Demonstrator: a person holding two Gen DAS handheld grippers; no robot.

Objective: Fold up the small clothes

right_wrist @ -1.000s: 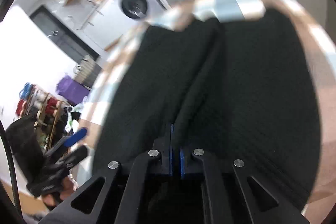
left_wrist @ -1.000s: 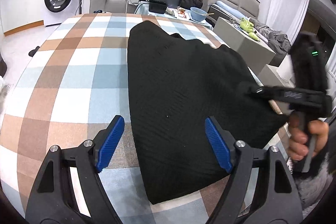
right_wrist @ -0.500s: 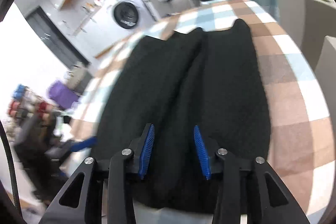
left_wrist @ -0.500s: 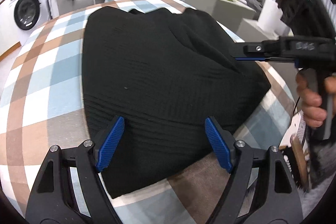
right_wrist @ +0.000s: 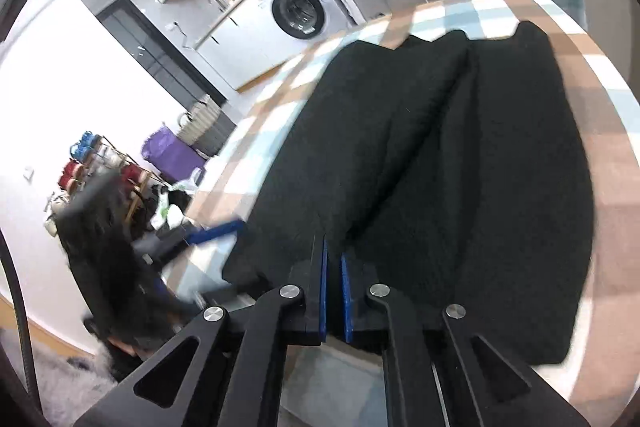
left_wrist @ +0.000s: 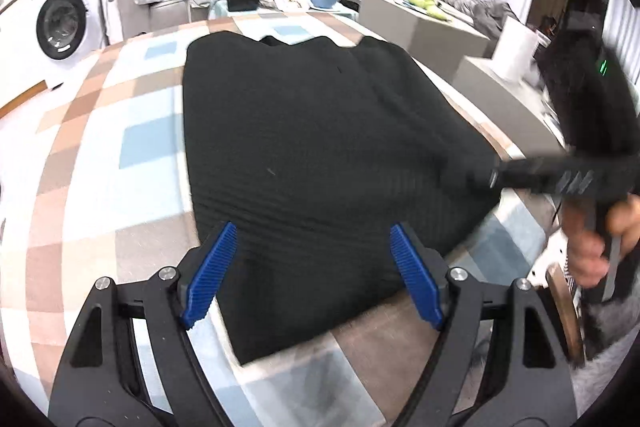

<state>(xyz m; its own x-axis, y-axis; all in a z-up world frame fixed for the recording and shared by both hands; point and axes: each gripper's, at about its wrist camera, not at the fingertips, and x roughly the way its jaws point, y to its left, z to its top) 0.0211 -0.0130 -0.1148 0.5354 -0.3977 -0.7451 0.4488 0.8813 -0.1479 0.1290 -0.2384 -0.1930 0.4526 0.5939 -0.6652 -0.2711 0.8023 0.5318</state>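
- Now the right gripper (right_wrist: pixel 334 291) has just closed its jaws again, pinching the black garment's (left_wrist: pixel 320 155) near hem.
- Left gripper (left_wrist: pixel 312 267) hovers wide open, empty, near the checked table's (left_wrist: pixel 100 155) near edge.
- Folding can begin.

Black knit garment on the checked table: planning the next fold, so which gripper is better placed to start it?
Probably the right gripper: shut on the black knit garment at its near edge. The left gripper hangs open above the hem, gripping nothing.
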